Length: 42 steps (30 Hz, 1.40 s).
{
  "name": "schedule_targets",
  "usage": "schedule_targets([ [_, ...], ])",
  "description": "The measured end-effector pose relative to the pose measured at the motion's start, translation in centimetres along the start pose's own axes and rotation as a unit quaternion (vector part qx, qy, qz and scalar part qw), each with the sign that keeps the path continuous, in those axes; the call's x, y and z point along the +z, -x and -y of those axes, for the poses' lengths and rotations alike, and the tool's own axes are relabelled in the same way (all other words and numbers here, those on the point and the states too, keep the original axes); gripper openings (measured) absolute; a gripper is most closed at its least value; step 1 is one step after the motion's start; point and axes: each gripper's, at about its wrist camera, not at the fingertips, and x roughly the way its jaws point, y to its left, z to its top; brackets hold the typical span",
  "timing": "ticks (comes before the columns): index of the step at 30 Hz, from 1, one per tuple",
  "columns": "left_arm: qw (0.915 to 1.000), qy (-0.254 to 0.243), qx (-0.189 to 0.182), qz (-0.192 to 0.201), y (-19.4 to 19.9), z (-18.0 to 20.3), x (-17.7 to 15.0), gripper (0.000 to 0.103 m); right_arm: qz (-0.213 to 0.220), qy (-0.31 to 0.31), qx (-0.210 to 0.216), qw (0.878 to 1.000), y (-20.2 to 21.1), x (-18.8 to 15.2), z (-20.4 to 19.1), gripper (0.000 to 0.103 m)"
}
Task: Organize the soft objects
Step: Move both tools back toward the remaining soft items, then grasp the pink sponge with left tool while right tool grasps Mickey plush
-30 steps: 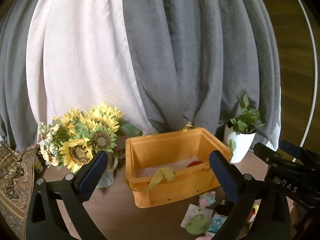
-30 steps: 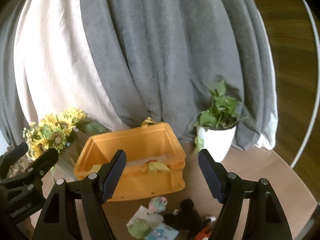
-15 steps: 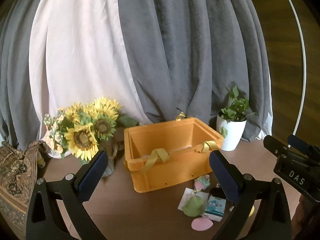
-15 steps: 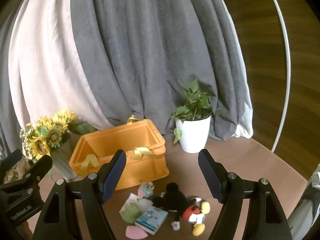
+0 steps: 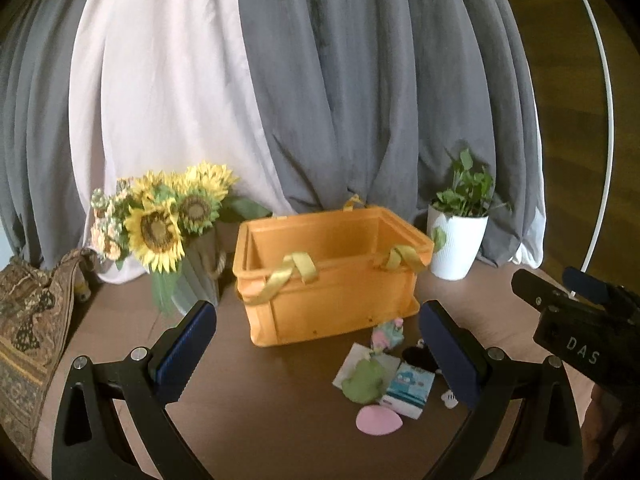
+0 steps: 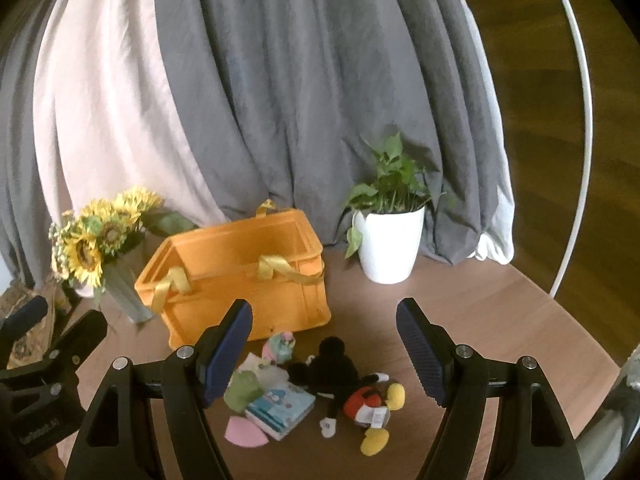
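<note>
An orange crate (image 5: 332, 280) (image 6: 240, 276) with yellow-green strap handles stands mid-table. In front of it lies a pile of soft things: a Mickey Mouse plush (image 6: 348, 384), a green soft toy (image 5: 362, 380) (image 6: 242, 390), a blue-and-white packet (image 5: 410, 388) (image 6: 280, 404), a pink pad (image 5: 378, 420) (image 6: 244, 432) and a small pastel toy (image 5: 386, 334) (image 6: 280, 346). My left gripper (image 5: 316, 354) is open and empty, above the table before the crate. My right gripper (image 6: 324, 354) is open and empty, above the pile.
A sunflower bouquet in a vase (image 5: 168, 224) (image 6: 96, 240) stands left of the crate. A white potted plant (image 5: 458, 232) (image 6: 390, 232) stands right of it. Grey and white curtains hang behind. A patterned cloth (image 5: 28, 328) lies at the left. The round brown table (image 6: 500, 328) ends at the right.
Both grippers have pulled back and up from the crate. The crate looks smaller and the whole pile of soft things has come into view. Both stay open.
</note>
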Motion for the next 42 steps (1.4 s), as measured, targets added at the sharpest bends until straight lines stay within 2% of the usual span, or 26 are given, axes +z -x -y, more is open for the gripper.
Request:
schedule_targets([
  [18,0.996,-0.002,0.028,-0.085,-2.9,4.4,-6.6,0.102,-0.099,0.024,0.038,0.994,-4.8,-5.4,3.7,0.076],
  [32,0.9895,-0.013,0.003,-0.144,-7.4,5.6,-10.9,0.095,-0.139,0.053,0.046,0.988,-8.9,-8.8,4.1,0.075],
  [42,0.9834,-0.024,0.004,-0.18,-10.6,6.4,-12.9,0.089,-0.163,0.062,0.051,0.983,-11.6,-10.4,4.3,0.075],
])
